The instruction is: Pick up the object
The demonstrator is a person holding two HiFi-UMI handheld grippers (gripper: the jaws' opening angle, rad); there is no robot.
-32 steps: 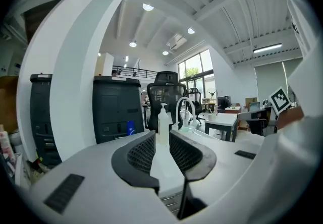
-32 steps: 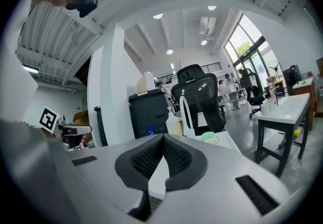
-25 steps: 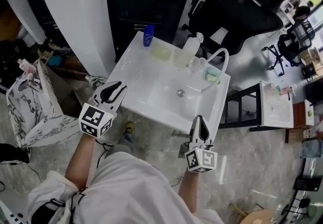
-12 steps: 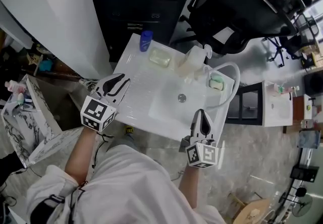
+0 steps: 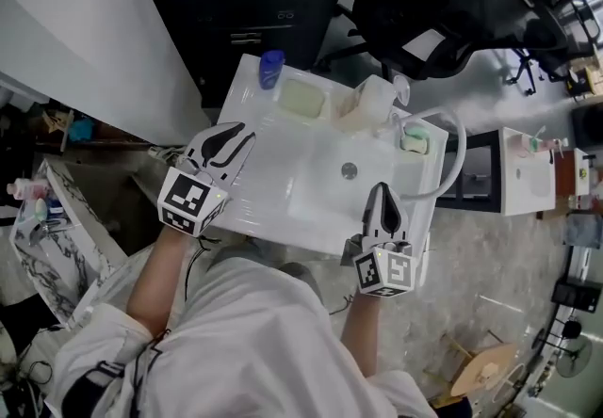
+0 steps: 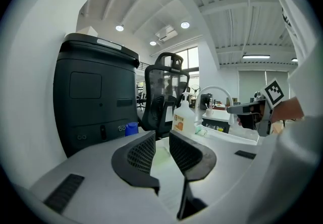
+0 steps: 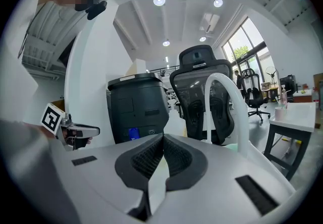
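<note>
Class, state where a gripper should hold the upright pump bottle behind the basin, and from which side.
Probably grip the pump bottle round its body, below the pump head, coming level from the front: it stands upright, and the faucet crowds its right.

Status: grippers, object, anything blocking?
Left gripper open, empty, over sink's left side. Right gripper shut, empty, at front rim. Nothing picked up; pump bottle and blue-capped bottle at the back. Faucet arches ahead of right gripper.

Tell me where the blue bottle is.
Head view: the blue bottle stands on the sink's far left corner, next to the pale green block and ahead of the left gripper.
</note>
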